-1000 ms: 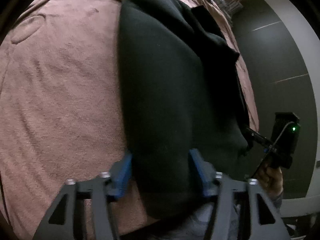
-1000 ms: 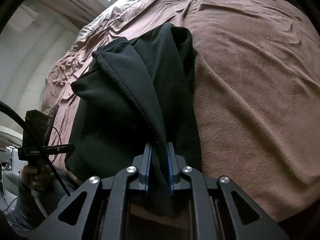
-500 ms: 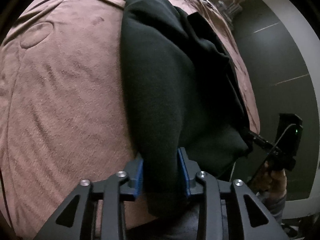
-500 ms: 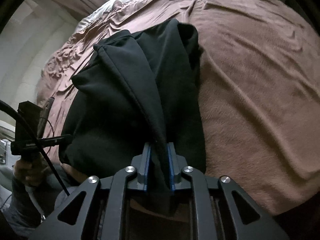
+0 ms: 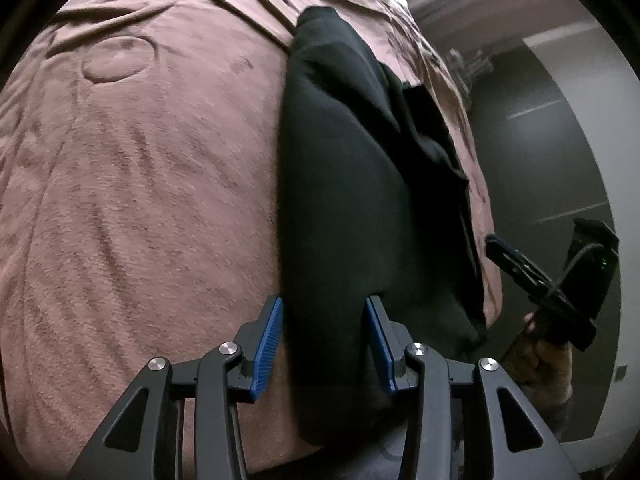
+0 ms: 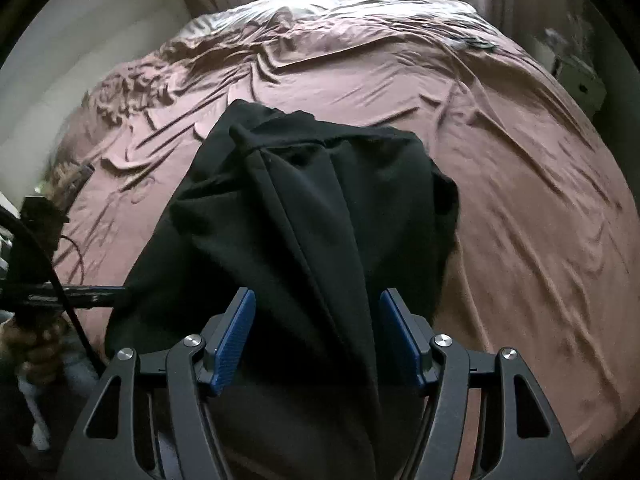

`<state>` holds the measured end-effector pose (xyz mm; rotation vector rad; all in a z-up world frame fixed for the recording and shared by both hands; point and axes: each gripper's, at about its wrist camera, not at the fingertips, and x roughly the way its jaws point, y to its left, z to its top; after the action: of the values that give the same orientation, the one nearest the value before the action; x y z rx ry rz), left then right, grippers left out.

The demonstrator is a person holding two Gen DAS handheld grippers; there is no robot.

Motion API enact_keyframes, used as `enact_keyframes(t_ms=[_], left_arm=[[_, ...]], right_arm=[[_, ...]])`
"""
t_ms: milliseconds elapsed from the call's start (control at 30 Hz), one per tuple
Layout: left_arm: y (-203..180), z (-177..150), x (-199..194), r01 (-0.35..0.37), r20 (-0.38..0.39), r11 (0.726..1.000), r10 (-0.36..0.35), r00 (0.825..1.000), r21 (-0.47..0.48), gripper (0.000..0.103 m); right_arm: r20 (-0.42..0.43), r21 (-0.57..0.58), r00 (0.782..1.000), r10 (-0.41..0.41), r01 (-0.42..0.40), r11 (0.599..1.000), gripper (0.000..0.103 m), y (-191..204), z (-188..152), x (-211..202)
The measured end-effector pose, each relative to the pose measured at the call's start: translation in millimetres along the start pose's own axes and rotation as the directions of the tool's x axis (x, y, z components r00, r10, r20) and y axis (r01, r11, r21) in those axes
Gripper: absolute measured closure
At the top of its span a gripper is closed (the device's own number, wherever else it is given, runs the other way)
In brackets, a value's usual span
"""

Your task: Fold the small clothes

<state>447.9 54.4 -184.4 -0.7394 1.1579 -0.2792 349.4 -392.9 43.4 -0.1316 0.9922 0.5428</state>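
Black garment point(image 6: 320, 216), just one, lies bunched lengthwise on the brown bed point(image 6: 520, 184) near its front edge. Right gripper point(image 6: 318, 336) has just been opening: jaws now spread w/ a ridge of cloth loose between them, so that end looks released. Left gripper point(image 5: 324, 344): jaws partway apart, straddling the other end; can't tell if pads press. Two grippers total.
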Motion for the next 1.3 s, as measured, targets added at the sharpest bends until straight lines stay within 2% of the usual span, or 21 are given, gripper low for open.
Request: enact_keyframes(t_ms=[200, 267, 367, 467, 533, 567, 600, 700, 1067, 1200, 1300], left_arm=[[18, 6, -16, 0.028, 0.098, 0.995, -0.019, 0.995, -0.095, 0.060], [27, 8, -19, 0.058, 0.124, 0.988, -0.041, 0.991, -0.140, 0.060], [33, 9, -20, 0.077, 0.125, 0.984, -0.057, 0.991, -0.163, 0.060], [31, 10, -20, 0.064, 0.125, 0.986, -0.045, 0.991, -0.152, 0.060], [27, 11, -18, 0.060, 0.125, 0.987, -0.042, 0.991, -0.151, 0.060], [26, 13, -16, 0.059, 0.126, 0.986, -0.040, 0.991, -0.154, 0.060], [27, 12, -16, 0.058, 0.128, 0.986, -0.038, 0.991, -0.157, 0.060], [28, 11, -17, 0.056, 0.129, 0.986, -0.036, 0.991, -0.157, 0.060], [29, 11, -15, 0.047, 0.127, 0.987, -0.027, 0.992, -0.156, 0.060], [30, 12, -15, 0.045, 0.125, 0.986, -0.025, 0.992, -0.159, 0.060], [30, 12, -14, 0.047, 0.122, 0.986, -0.028, 0.992, -0.158, 0.060]], right_arm=[[-0.044, -0.081, 0.997, -0.056, 0.052, 0.995, 0.040, 23, 31, 38], [-0.052, -0.102, 0.996, -0.078, 0.072, 0.992, 0.040, 27, 38, 48], [-0.056, -0.124, 0.993, -0.106, 0.099, 0.987, 0.040, 33, 48, 63], [-0.050, -0.123, 0.989, -0.138, 0.131, 0.984, 0.041, 33, 58, 73], [-0.041, -0.126, 0.987, -0.153, 0.146, 0.981, 0.058, 33, 63, 77], [-0.042, -0.124, 0.989, -0.143, 0.137, 0.983, 0.073, 33, 65, 79], [-0.044, -0.119, 0.991, -0.130, 0.124, 0.985, 0.083, 32, 66, 79], [-0.023, -0.092, 0.994, -0.111, 0.109, 0.990, 0.095, 22, 69, 76], [0.066, 0.130, 0.995, -0.079, 0.070, 0.989, 0.097, -53, 70, 52], [0.046, 0.203, 0.993, -0.113, 0.102, 0.974, 0.097, -75, 68, 54], [0.055, 0.249, 0.997, -0.062, 0.046, 0.967, 0.096, -80, 64, 48]])
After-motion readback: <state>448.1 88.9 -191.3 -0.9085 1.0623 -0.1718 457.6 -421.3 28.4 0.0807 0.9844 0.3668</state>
